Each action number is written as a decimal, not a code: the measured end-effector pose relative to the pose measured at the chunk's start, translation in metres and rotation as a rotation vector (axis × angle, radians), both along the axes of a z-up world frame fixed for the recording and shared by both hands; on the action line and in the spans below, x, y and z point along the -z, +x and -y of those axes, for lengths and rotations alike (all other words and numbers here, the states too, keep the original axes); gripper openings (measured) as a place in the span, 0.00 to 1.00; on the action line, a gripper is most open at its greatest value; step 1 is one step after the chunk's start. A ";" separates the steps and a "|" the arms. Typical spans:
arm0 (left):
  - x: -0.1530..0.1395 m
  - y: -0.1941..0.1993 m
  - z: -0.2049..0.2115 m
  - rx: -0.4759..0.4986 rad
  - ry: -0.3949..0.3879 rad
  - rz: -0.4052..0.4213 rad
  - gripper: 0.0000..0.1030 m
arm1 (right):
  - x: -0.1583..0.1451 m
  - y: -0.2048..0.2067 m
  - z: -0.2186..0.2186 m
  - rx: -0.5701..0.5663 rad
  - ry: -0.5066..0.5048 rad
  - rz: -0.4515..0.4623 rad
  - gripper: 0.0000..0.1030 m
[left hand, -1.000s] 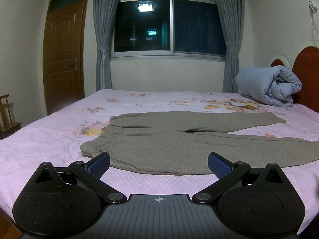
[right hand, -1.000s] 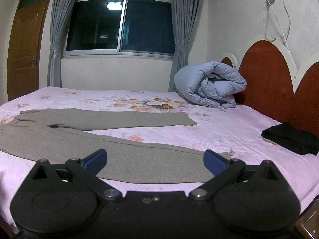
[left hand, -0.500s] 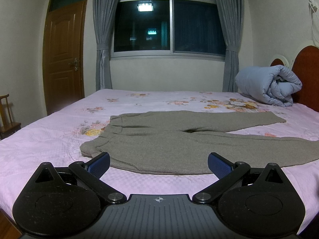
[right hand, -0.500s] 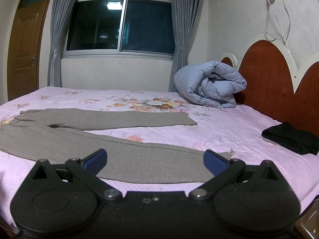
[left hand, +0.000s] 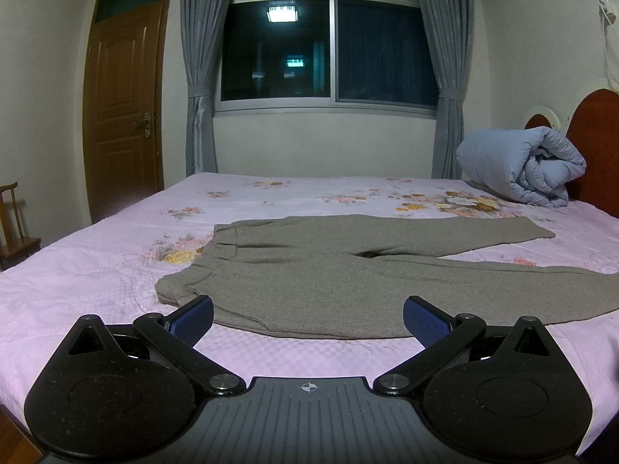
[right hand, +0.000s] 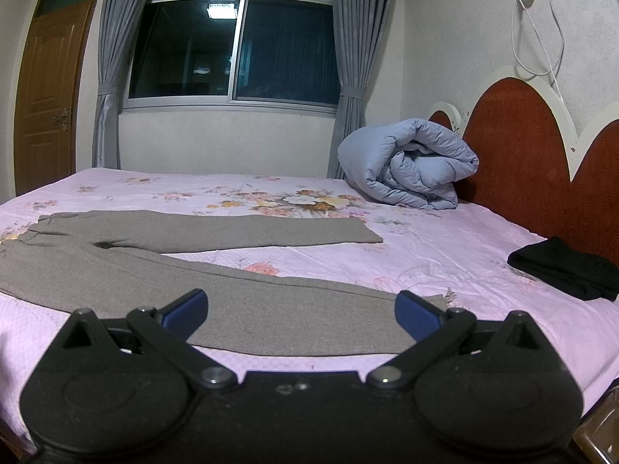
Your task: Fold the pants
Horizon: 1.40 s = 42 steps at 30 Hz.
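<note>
Grey pants (left hand: 329,270) lie flat on the pink floral bed (left hand: 96,270), waistband to the left, both legs spread toward the right. My left gripper (left hand: 307,315) is open and empty, just short of the near edge of the pants by the waist. In the right wrist view the pants (right hand: 232,301) stretch across the bed with the near leg's cuff at the right. My right gripper (right hand: 300,313) is open and empty, just in front of that near leg.
A rolled blue duvet (right hand: 410,170) sits against the red headboard (right hand: 522,162). A black garment (right hand: 565,266) lies at the bed's right side. A wooden door (left hand: 123,116) and a chair (left hand: 15,228) stand left of the bed, a curtained window (left hand: 329,46) behind it.
</note>
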State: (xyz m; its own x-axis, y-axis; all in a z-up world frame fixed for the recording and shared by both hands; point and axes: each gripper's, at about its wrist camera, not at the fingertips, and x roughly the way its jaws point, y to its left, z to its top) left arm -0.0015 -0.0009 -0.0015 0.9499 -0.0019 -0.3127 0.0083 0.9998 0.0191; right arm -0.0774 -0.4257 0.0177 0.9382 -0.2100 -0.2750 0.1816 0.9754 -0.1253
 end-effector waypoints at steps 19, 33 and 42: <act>0.002 0.003 -0.004 -0.046 -0.041 -0.029 1.00 | 0.000 0.001 -0.001 0.000 -0.002 -0.001 0.94; -0.017 0.049 -0.026 -0.088 0.002 -0.070 1.00 | -0.013 0.025 -0.005 -0.036 -0.027 0.020 0.94; -0.046 0.142 -0.060 -0.047 0.012 -0.069 1.00 | -0.034 0.073 0.003 -0.062 -0.038 0.040 0.94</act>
